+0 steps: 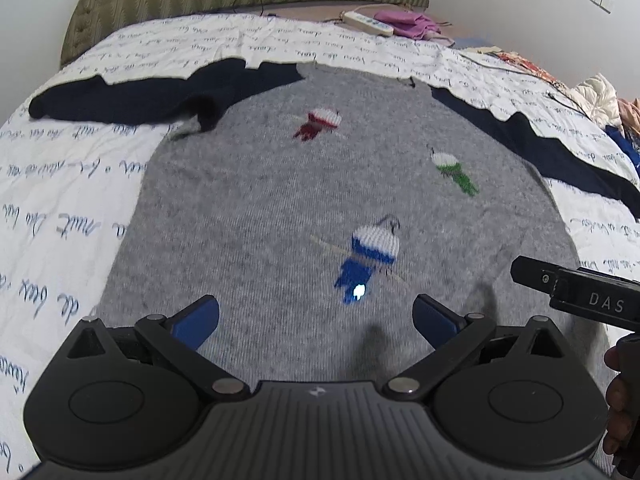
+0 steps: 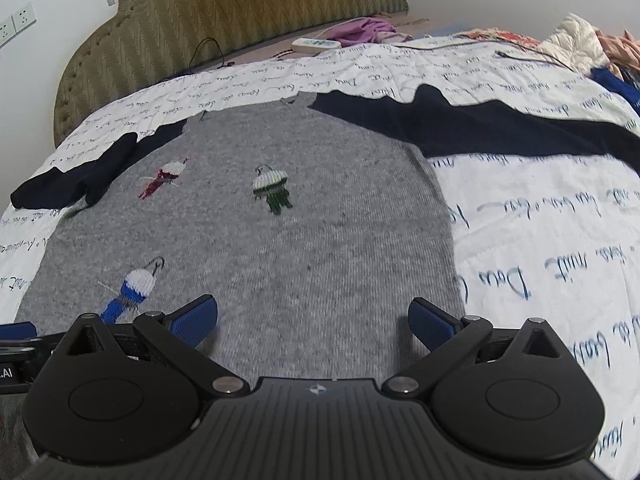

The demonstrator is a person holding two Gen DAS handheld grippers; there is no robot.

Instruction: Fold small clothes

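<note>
A small grey knit sweater (image 1: 260, 208) with navy sleeves and red, green and blue knitted figures lies flat on the bed, hem toward me. It also shows in the right wrist view (image 2: 320, 232). Its left sleeve (image 1: 132, 100) is crumpled near the shoulder; its right sleeve (image 2: 500, 128) stretches outward. My left gripper (image 1: 316, 316) is open and empty above the hem's middle. My right gripper (image 2: 312, 320) is open and empty above the hem's right part, and its body shows at the left wrist view's right edge (image 1: 576, 292).
The bed cover (image 2: 540, 240) is white with blue script. An upholstered headboard (image 2: 224, 8) stands at the far end. A power strip (image 2: 316, 45) and purple cloth (image 2: 364, 28) lie by it. A pile of clothes (image 2: 592, 48) sits far right.
</note>
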